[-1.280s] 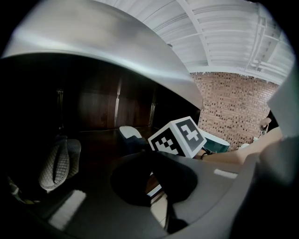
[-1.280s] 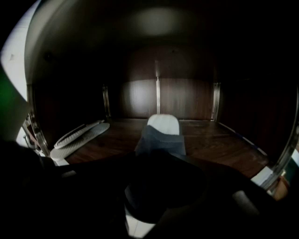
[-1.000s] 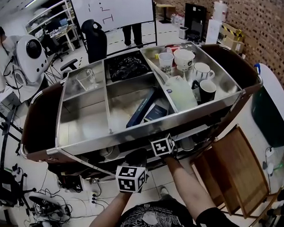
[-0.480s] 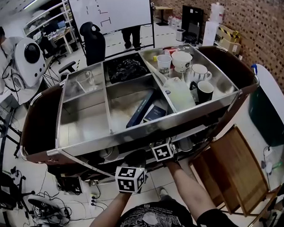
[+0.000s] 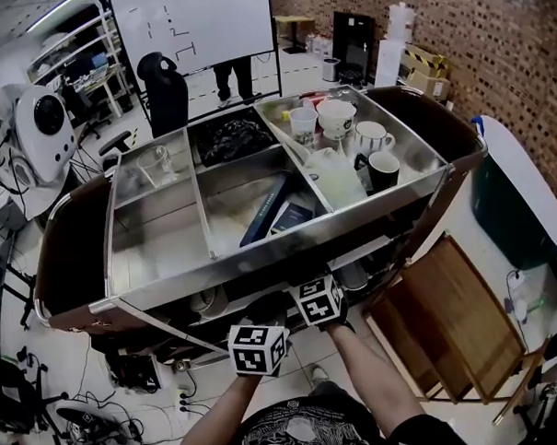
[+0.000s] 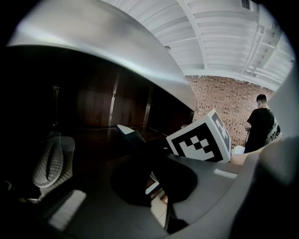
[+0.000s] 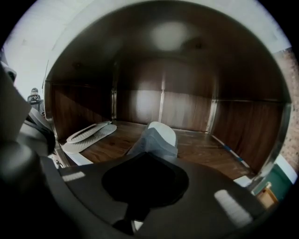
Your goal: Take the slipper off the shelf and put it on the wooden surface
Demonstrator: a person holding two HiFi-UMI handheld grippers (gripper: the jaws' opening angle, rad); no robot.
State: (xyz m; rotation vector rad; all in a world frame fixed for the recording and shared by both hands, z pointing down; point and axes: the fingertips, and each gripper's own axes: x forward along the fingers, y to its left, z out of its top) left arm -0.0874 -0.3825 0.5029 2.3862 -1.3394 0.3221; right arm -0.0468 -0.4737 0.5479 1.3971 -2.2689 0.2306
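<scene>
- The right gripper has just been closing its jaws. They are now clamped on the near end of the grey slipper.
- The slipper runs straight ahead of those jaws, its long axis on their line and its far end pointing into the shelf.
- The left gripper has its jaws together and empty, just left of the right one.
- The wooden surface lies low on our right beside the cart. The right hand is nearer to it.
- Another slipper lies flat at the shelf's left, apart from the held one.
- We judge that the cart's front rim crowds the pull-out.
</scene>
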